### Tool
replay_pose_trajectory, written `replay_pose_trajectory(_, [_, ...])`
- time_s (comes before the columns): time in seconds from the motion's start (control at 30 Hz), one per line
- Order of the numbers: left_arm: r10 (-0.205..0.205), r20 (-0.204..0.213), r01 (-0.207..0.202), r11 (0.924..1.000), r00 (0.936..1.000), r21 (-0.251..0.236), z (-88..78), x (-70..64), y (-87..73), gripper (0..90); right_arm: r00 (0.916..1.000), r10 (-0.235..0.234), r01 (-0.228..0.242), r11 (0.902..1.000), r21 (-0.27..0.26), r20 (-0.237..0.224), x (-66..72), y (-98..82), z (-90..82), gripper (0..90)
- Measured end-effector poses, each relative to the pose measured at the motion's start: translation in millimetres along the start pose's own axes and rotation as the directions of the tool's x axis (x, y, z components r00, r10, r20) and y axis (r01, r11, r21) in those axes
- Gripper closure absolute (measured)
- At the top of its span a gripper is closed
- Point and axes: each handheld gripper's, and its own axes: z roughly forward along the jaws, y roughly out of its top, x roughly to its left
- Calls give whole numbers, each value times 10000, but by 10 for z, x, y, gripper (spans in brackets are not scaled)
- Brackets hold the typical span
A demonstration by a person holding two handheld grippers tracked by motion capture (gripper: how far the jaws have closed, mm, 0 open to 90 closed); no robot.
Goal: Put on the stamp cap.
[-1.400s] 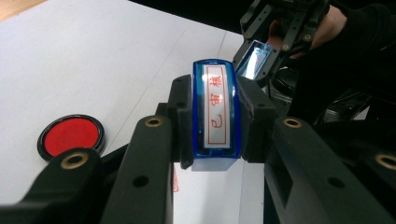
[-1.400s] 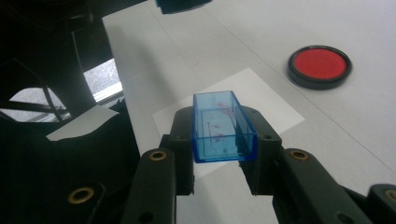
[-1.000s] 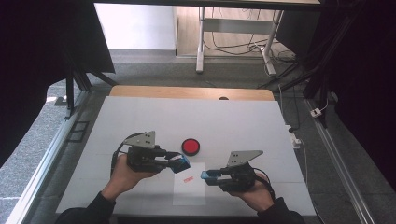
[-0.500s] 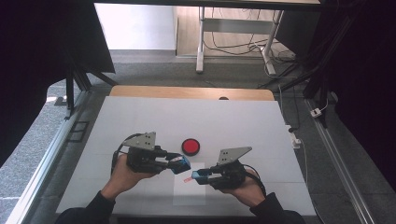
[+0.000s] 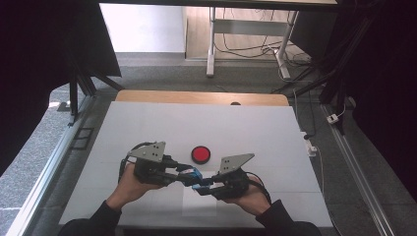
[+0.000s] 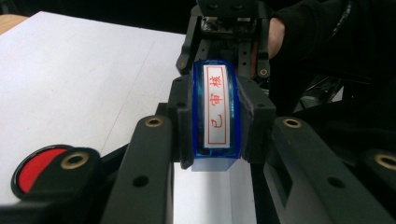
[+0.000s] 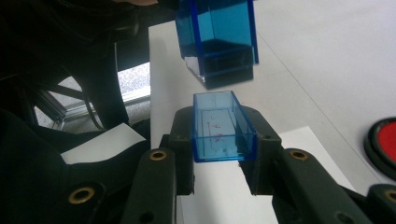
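Note:
My left gripper [image 6: 215, 126] is shut on a blue stamp [image 6: 215, 109] whose white face bears red characters. My right gripper [image 7: 224, 135] is shut on a clear blue cap [image 7: 223, 126], its open side facing the stamp [image 7: 217, 37], with a small gap between the two. In the high view the left gripper [image 5: 189, 174] and the right gripper [image 5: 200, 188] meet tip to tip above a white sheet of paper [image 5: 199, 206] near the table's front edge.
A round red ink pad [image 5: 200, 154] lies on the white table [image 5: 147, 128] just behind the grippers; it shows as the ink pad [image 6: 37, 168] at lower left and the ink pad [image 7: 385, 140] at the right edge. Cables and desk legs stand beyond the table.
My right gripper has moved left with the cap, up to the stamp in the left gripper. The left gripper has stayed in place.

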Motion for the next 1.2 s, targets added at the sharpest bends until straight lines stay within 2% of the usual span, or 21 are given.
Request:
replay_pose_trajectory(0.3, [320,204,-321,9995,9993,81,27,-11,-8,704,9994,-269,269,9996,-27,-230,25,57,71,682])
replay_pose_trajectory(0.73, [671,511,-670,9977,9964,-50,12,-4,-27,705,9979,-262,255,9996,-124,-589,33,72,85,683])
replay_pose_trajectory(0.93, [715,721,-718,9974,9948,9,34,-9,-30,705,9972,-202,183,9995,-266,-720,38,76,82,683])
replay_pose_trajectory(1.03, [728,792,-730,9973,9942,-9,46,-3,-41,705,9970,-333,318,9992,-225,-698,47,78,79,683])
replay_pose_trajectory(1.13, [548,1009,-529,9984,9934,-223,48,16,-60,705,9967,-378,361,9990,-249,-718,54,86,72,684])
replay_pose_trajectory(1.2, [448,1146,-413,9986,9924,-328,49,24,-68,706,9960,-563,549,9983,-220,-698,72,97,64,685])
